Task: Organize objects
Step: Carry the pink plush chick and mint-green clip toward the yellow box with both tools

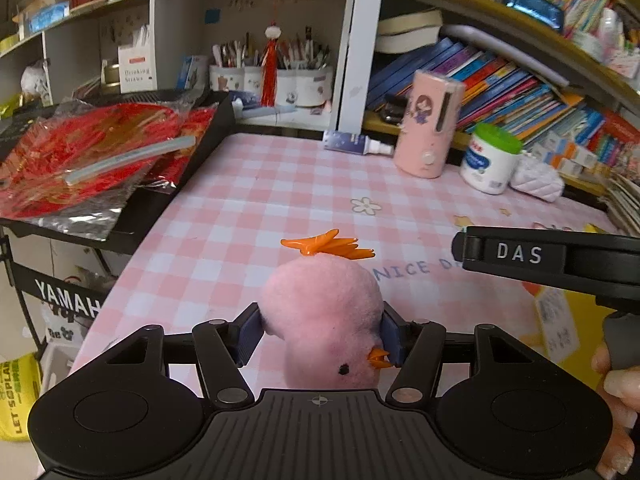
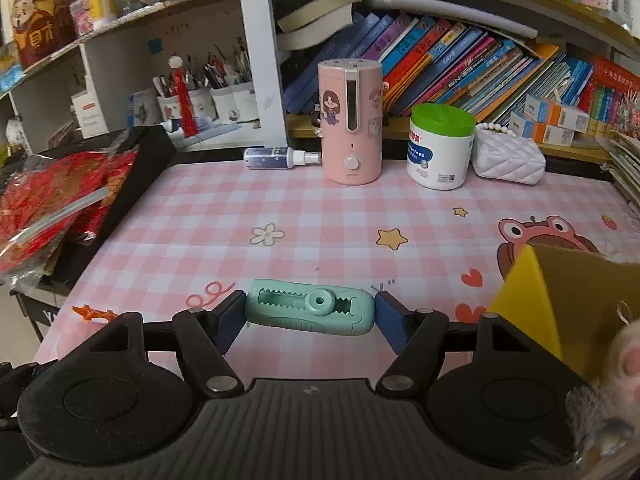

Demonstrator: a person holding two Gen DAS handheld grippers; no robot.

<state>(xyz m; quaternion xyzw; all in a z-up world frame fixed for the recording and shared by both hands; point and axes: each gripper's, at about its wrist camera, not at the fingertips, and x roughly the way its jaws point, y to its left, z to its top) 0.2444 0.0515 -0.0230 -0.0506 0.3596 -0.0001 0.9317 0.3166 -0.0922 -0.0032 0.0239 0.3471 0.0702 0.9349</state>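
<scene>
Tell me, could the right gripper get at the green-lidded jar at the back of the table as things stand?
Probably not yet. The path over the tablecloth to the jar looks free, but the right gripper is already shut on a mint green tape dispenser, which it would have to set down first.

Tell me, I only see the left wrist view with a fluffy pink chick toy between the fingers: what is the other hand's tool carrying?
Observer: The right gripper is shut on a mint-green plastic correction-tape dispenser, clamped end to end.
Operator: Anything near it that I am missing?
Observer: Yes, a yellow cardboard box stands open at its right.
Operator: Does the tablecloth show any pictures there?
Observer: A cartoon frog print sits behind the box on the pink checked tablecloth.
</scene>
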